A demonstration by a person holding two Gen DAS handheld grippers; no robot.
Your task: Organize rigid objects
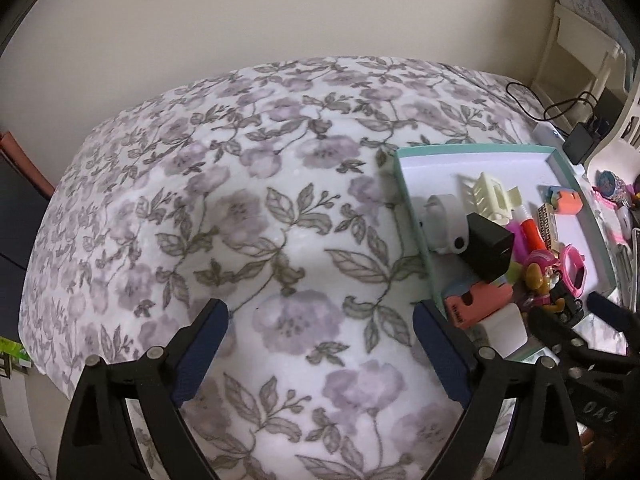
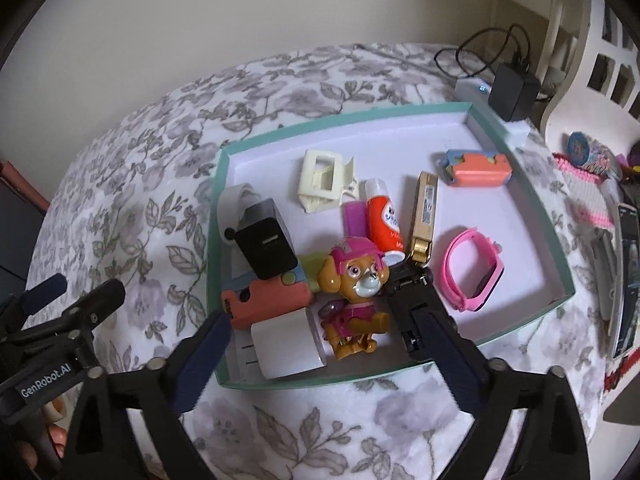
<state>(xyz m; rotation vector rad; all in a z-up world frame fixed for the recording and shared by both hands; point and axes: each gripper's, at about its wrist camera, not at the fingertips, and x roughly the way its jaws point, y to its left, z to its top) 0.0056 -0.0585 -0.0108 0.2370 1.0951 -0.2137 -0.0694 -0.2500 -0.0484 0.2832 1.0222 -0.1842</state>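
While the left gripper (image 1: 320, 344) hangs over the bare floral blanket (image 1: 240, 208) with jaws wide apart and empty, the teal tray (image 1: 412, 216) lies off to its right. Seen from the right wrist, the right gripper (image 2: 324, 340), jaws also apart, straddles the pup figurine (image 2: 354, 292), making it the nearer tool. The figurine lies on its back, long axis along the fingers, head pointing away.

Teal-rimmed tray (image 2: 256, 136), pink watch (image 2: 476, 276), lilac-flowered white blanket (image 1: 248, 208), navy-padded black claw (image 1: 320, 344).
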